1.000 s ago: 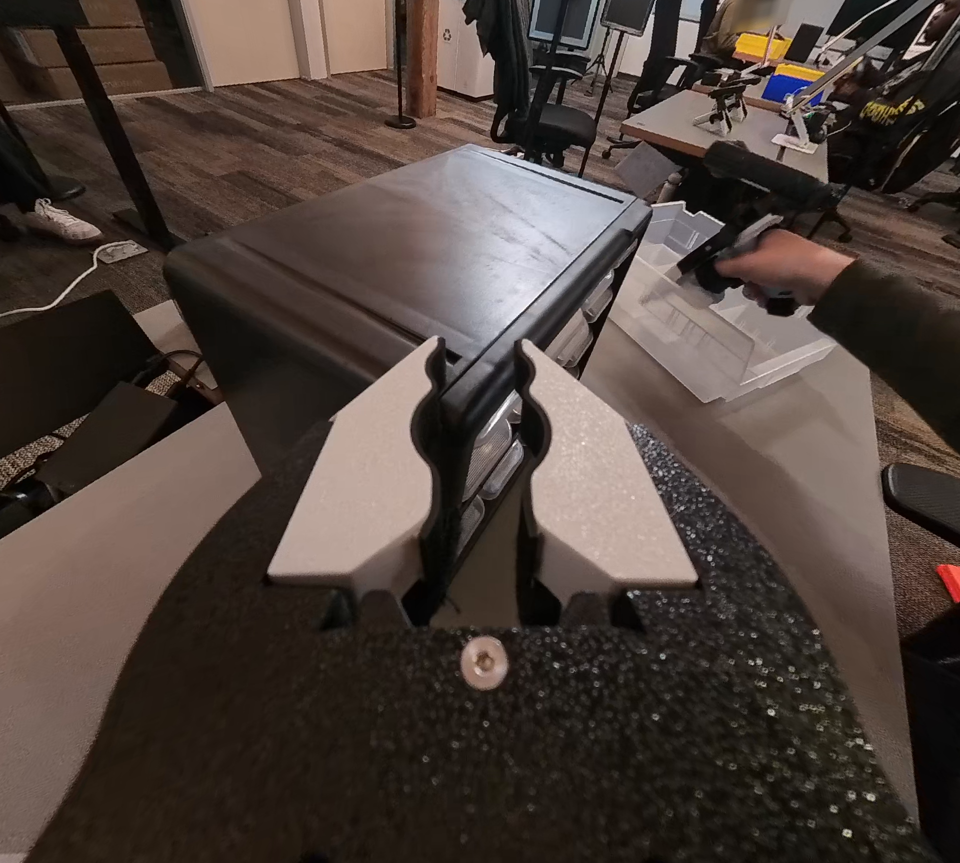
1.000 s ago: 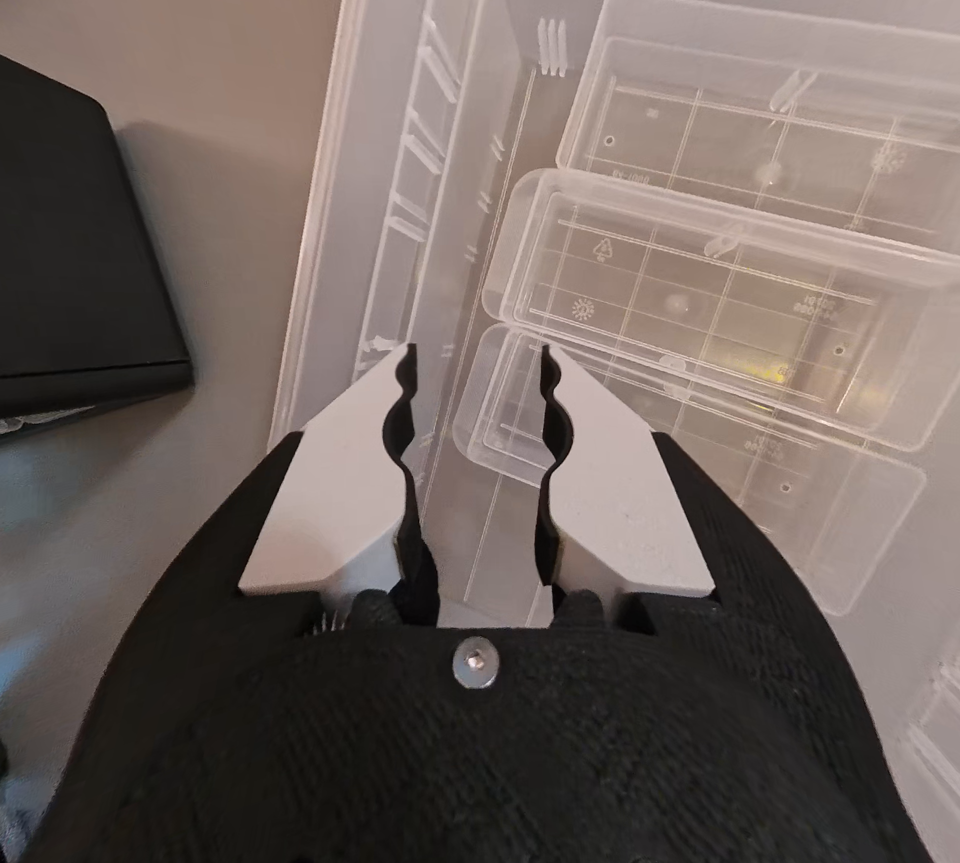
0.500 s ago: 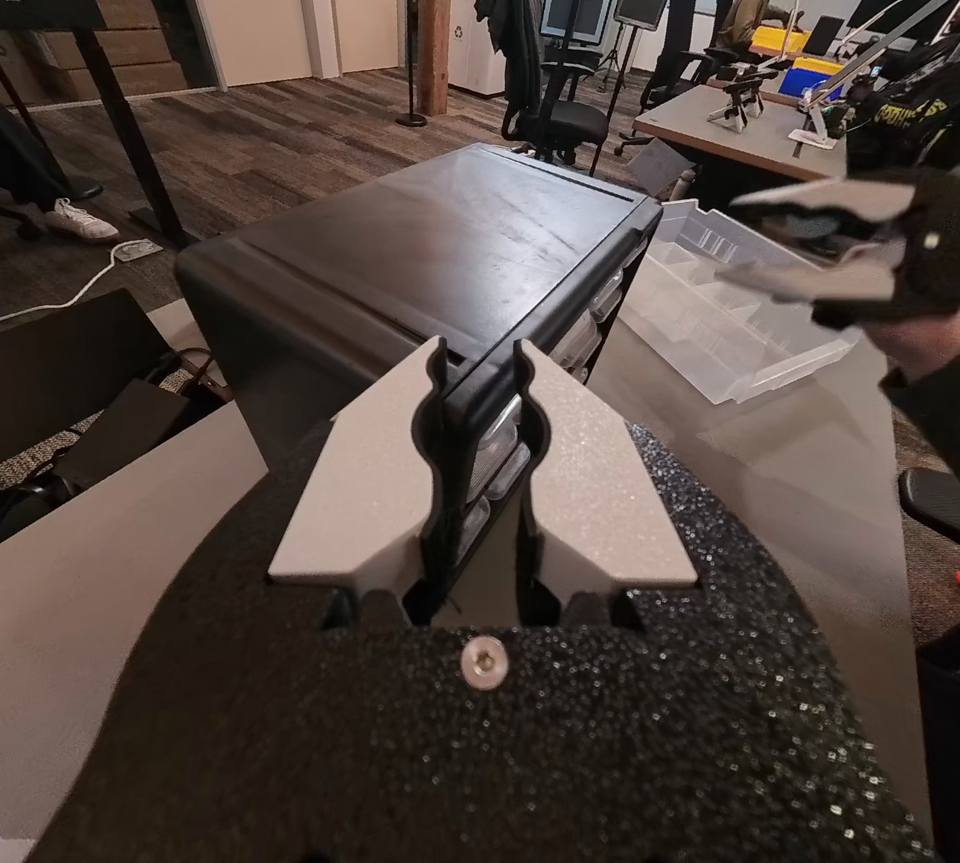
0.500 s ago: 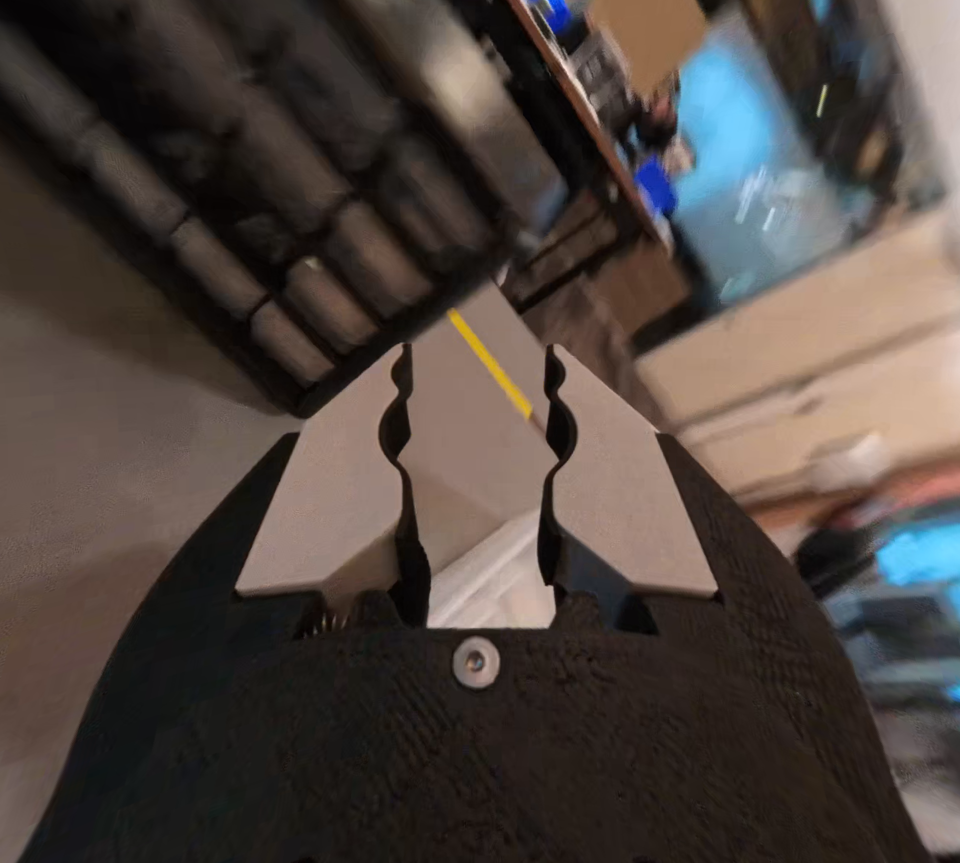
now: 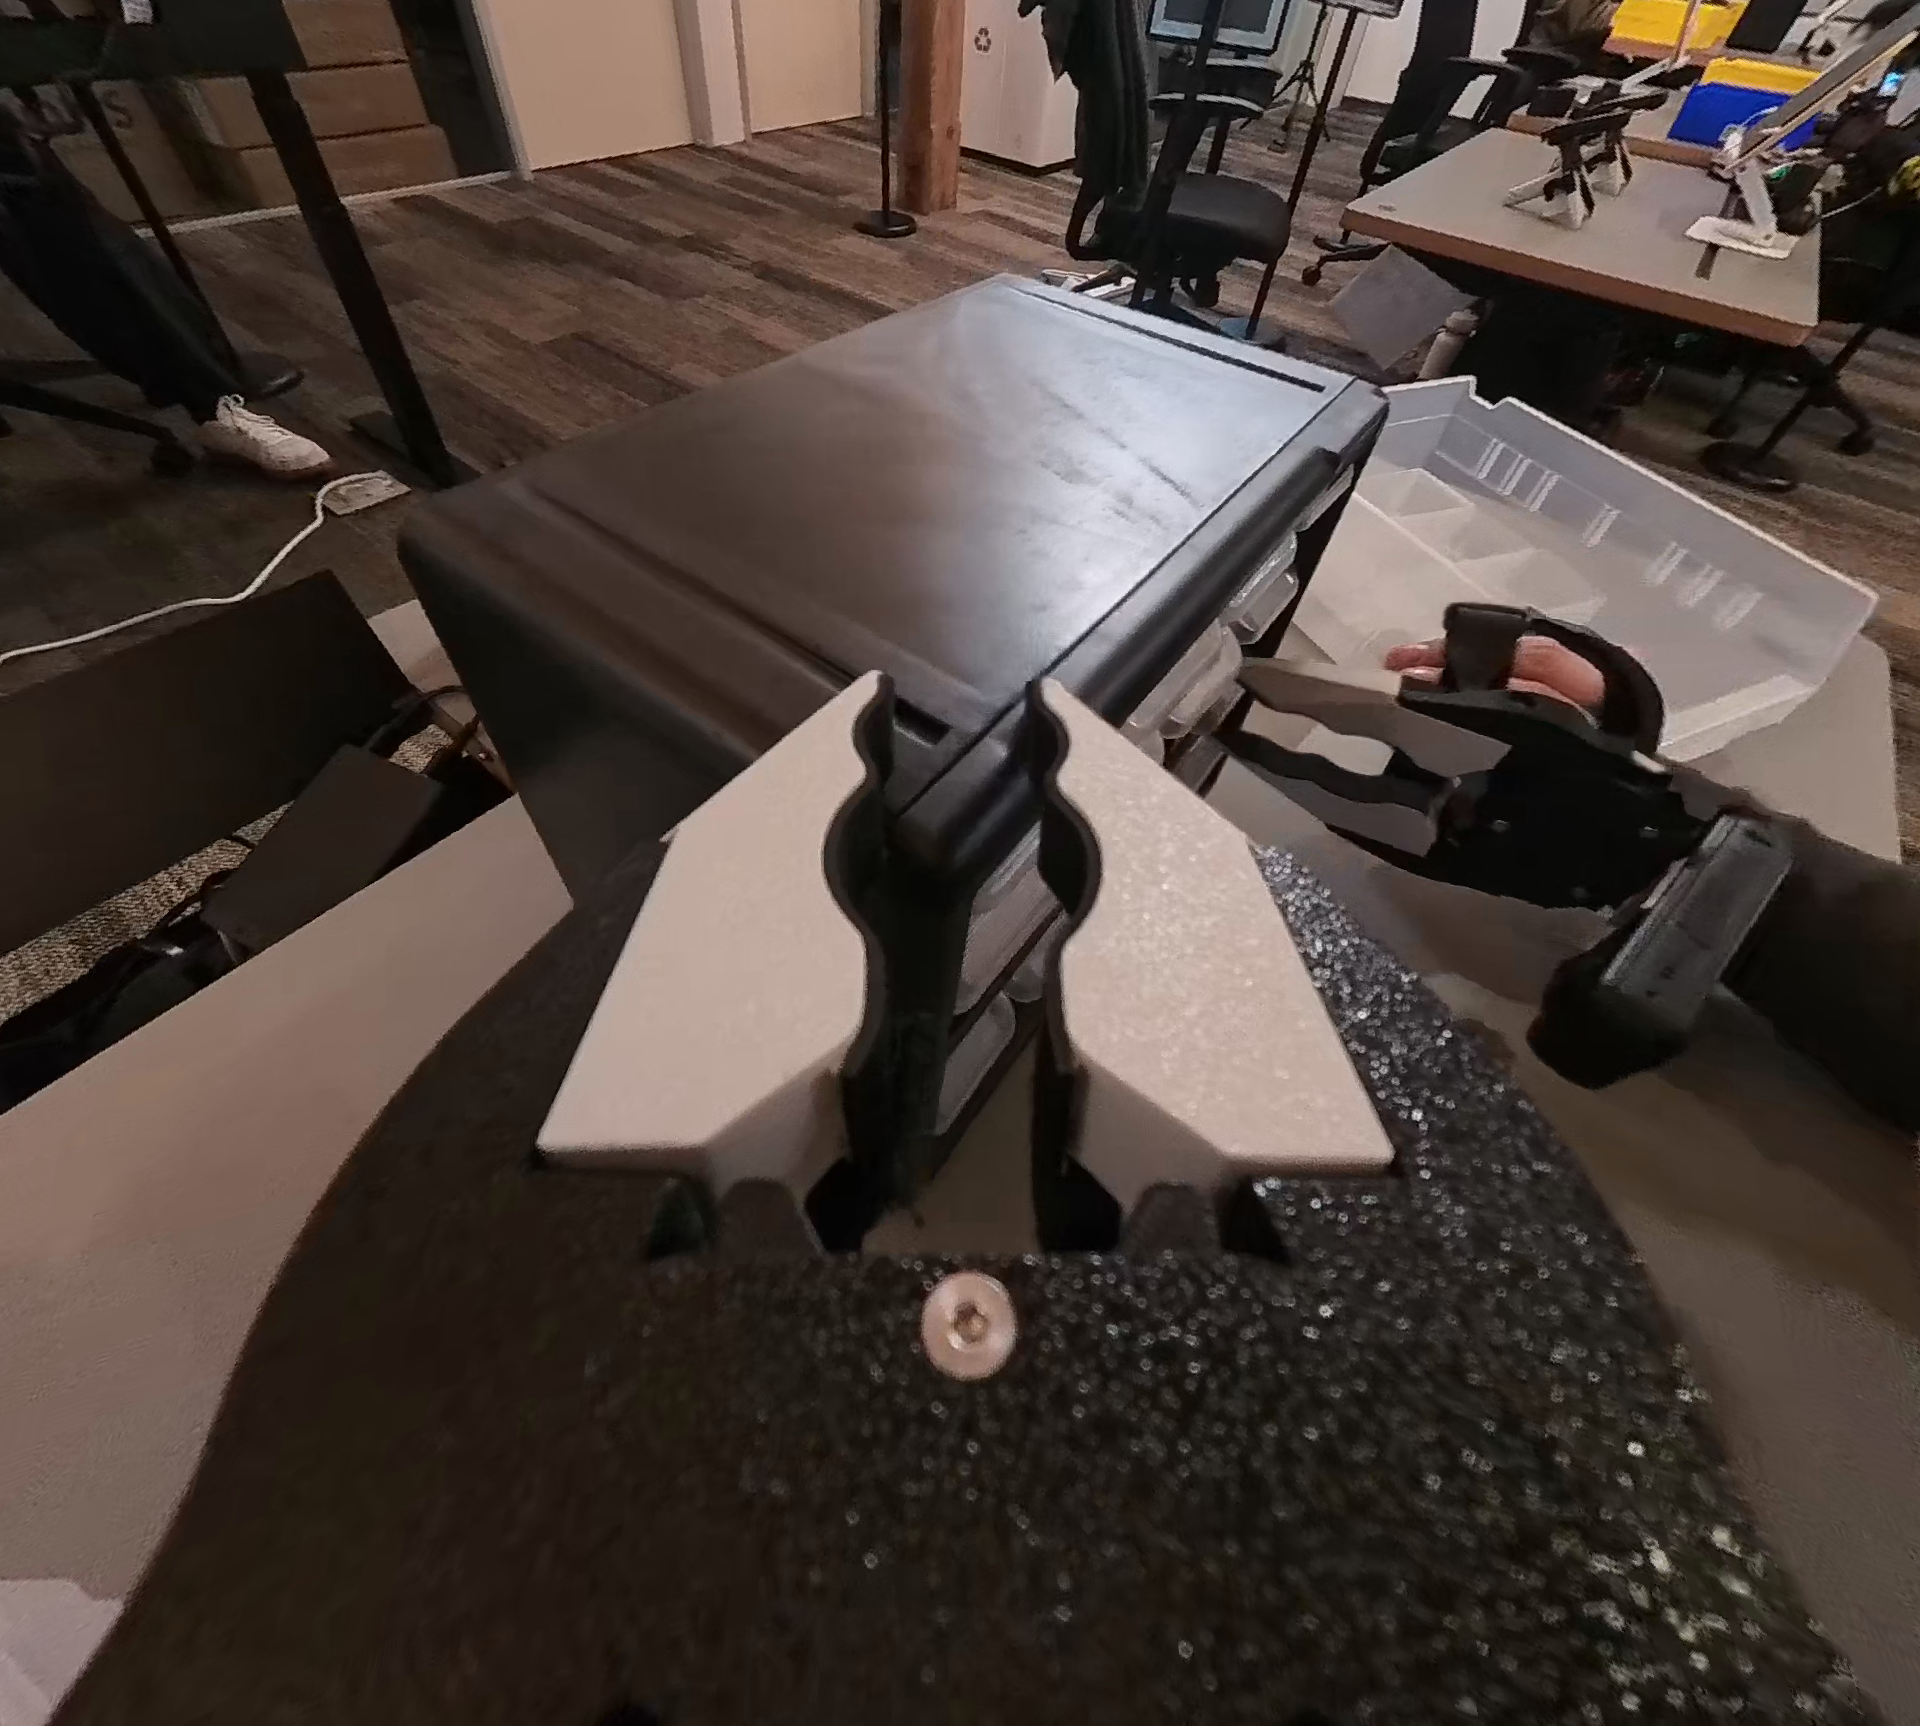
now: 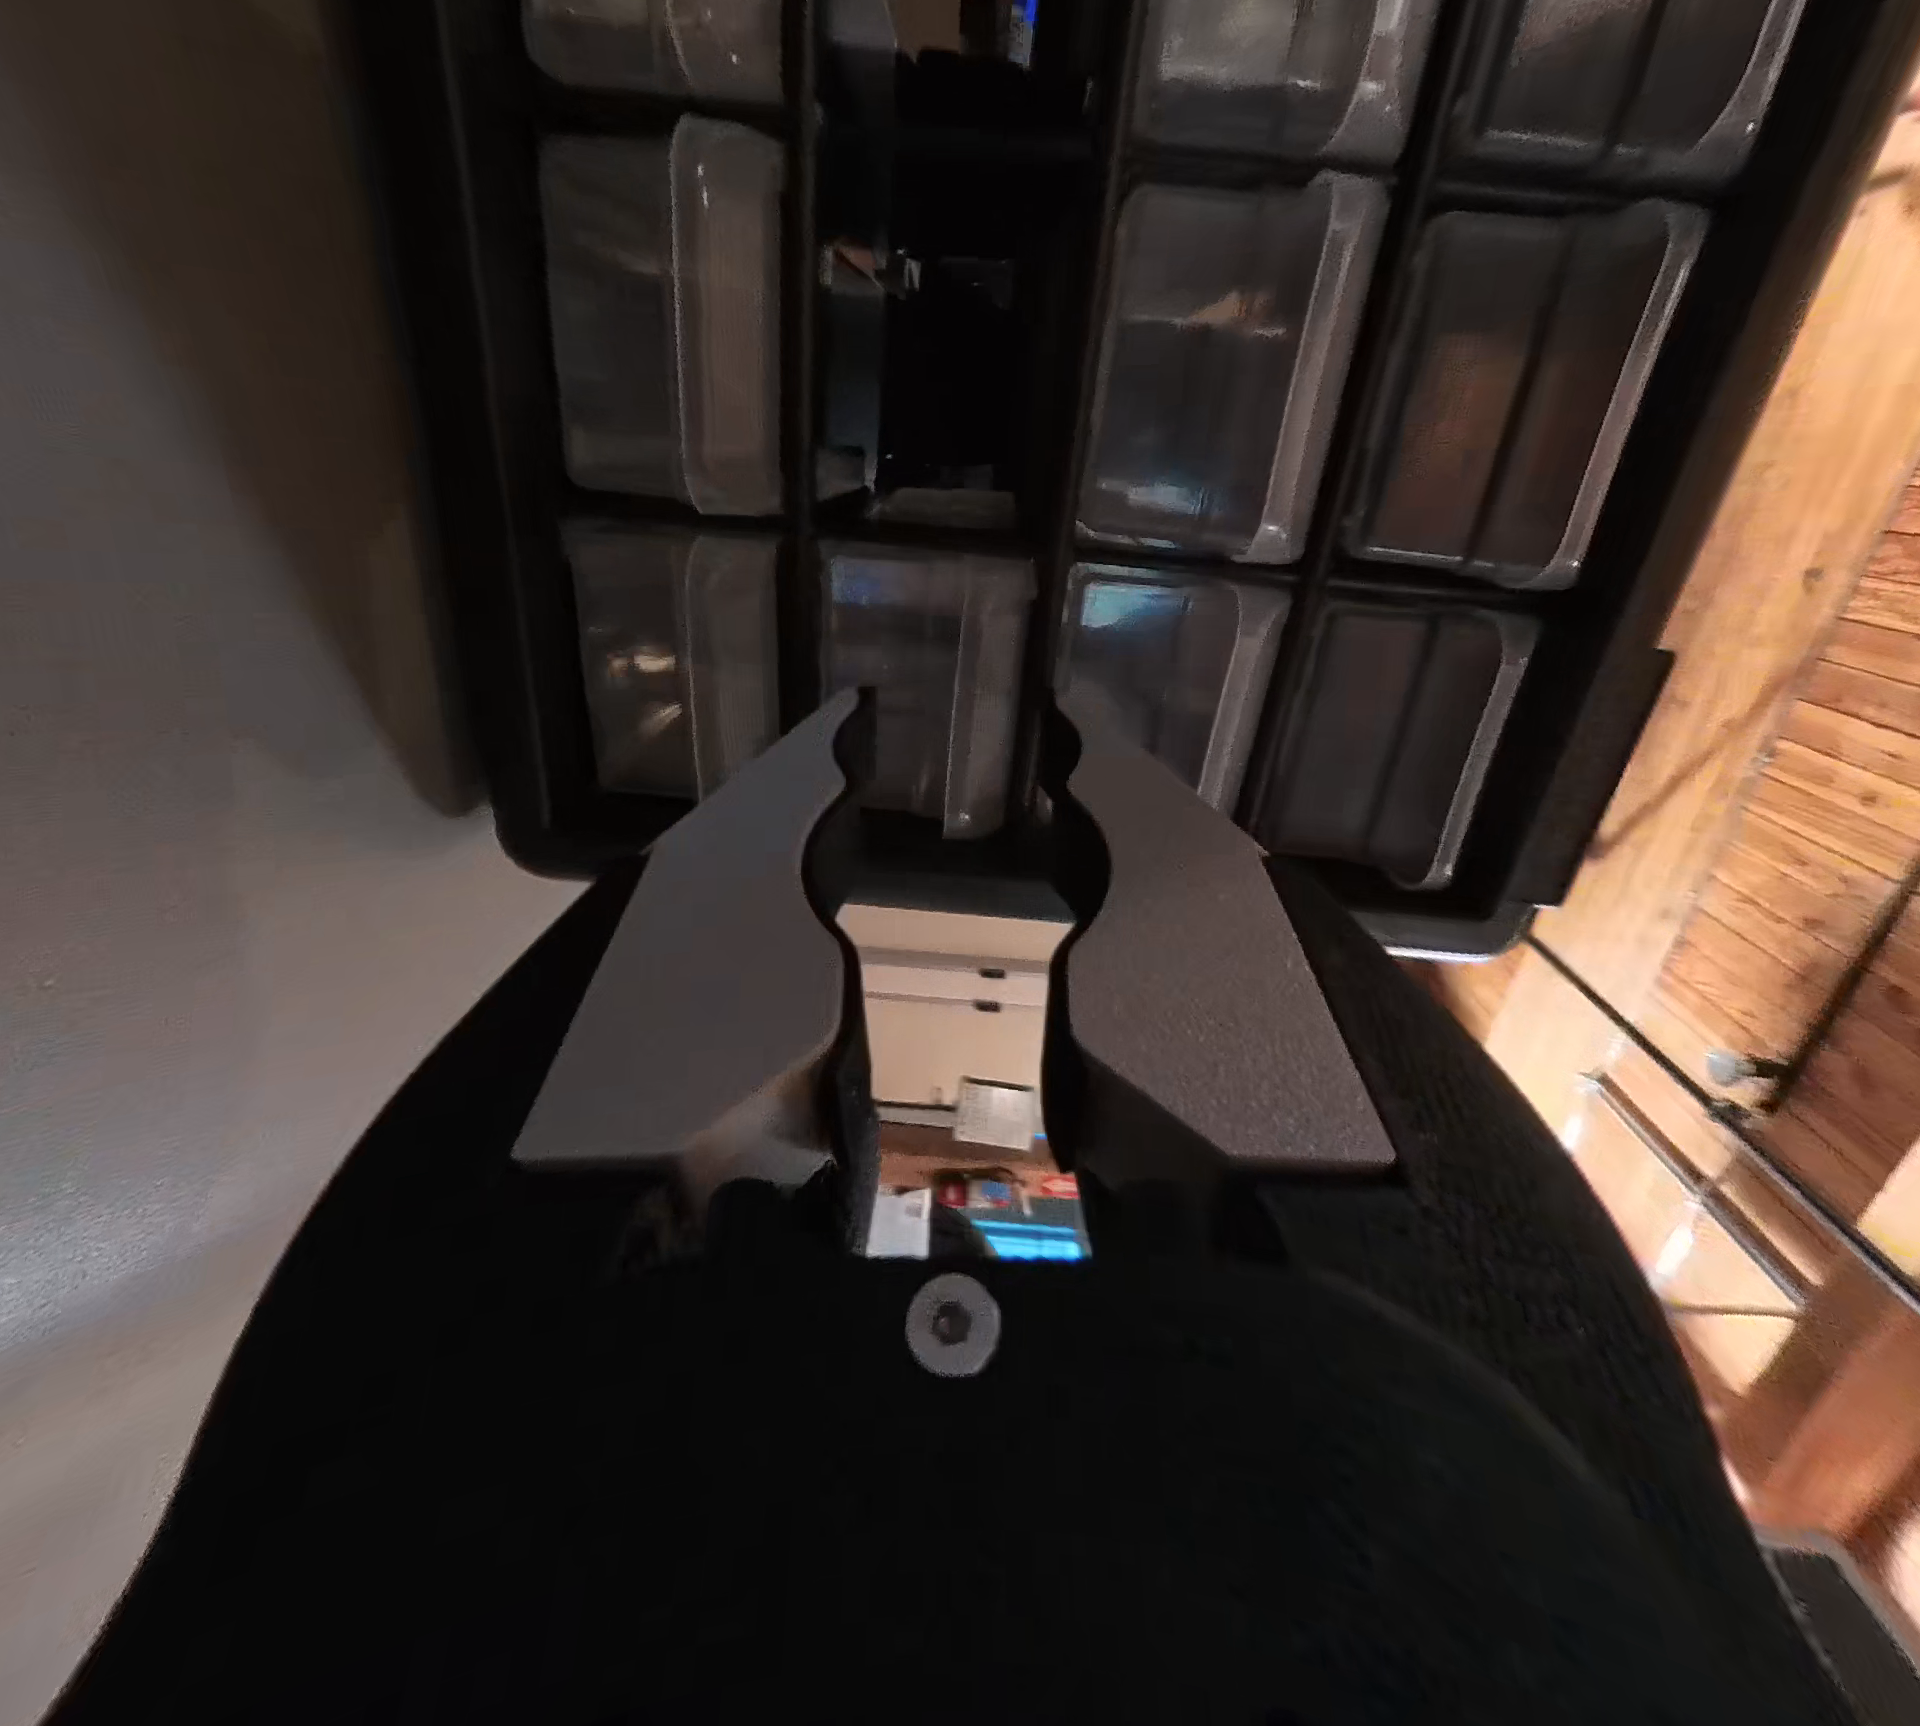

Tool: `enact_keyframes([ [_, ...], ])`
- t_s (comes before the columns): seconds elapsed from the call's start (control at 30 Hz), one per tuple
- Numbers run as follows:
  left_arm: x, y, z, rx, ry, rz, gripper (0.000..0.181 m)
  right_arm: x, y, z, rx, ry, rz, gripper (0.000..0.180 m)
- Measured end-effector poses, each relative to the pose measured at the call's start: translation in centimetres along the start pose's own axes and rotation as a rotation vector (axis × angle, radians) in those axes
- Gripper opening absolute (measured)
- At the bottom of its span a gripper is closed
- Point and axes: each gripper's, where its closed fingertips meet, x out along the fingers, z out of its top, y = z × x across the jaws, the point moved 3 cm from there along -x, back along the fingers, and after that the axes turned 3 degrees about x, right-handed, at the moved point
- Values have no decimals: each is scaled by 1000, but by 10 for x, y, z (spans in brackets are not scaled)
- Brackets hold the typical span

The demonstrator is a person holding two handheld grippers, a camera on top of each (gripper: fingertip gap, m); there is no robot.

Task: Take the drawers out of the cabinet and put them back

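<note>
Clamped around the near top corner of the black cabinet point(image 5: 935, 523), the left gripper point(image 5: 961, 741) is seen with its fingers pressed against that edge. The cabinet stands on a grey table point(image 5: 260, 1053). The right gripper point(image 6: 951, 731) is held with fingers apart at the cabinet's front, around one clear drawer point(image 6: 920, 679) in the end row. Two slots point(image 6: 940, 367) beyond it are empty. A clear tray point(image 5: 1621, 554) lies beside the cabinet.

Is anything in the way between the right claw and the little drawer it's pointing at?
Nothing visible is. The right claw is open and aimed straight at a clear drawer in the black cabinet, with only open air between them. The left claw grips the cabinet's top corner, off to the side.
</note>
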Motion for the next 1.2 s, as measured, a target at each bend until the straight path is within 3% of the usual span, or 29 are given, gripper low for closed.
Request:
enact_keyframes([
  [0.2,1,-2,1,40,35,57,25,1,-5,0,-3,9,-63,10],
  [0.33,1,-1,1,32,31,50,25,-5,-3,2,44,33,-41,9],
  [0.63,1,-1,0,27,28,43,25,-64,2,13,114,-5,56,9],
  [0.8,1,-2,1,19,23,27,27,-76,-4,15,205,-83,146,80],
  [0.9,1,-2,0,17,20,23,27,-53,-1,5,141,5,157,96],
  [1.0,1,-2,0,18,20,22,27,-30,5,4,46,60,124,87],
  [1.1,1,-2,0,16,18,18,27,-22,11,9,-48,90,99,48],
  [1.2,1,-2,0,14,15,12,28,-31,14,13,-58,106,107,44],
])
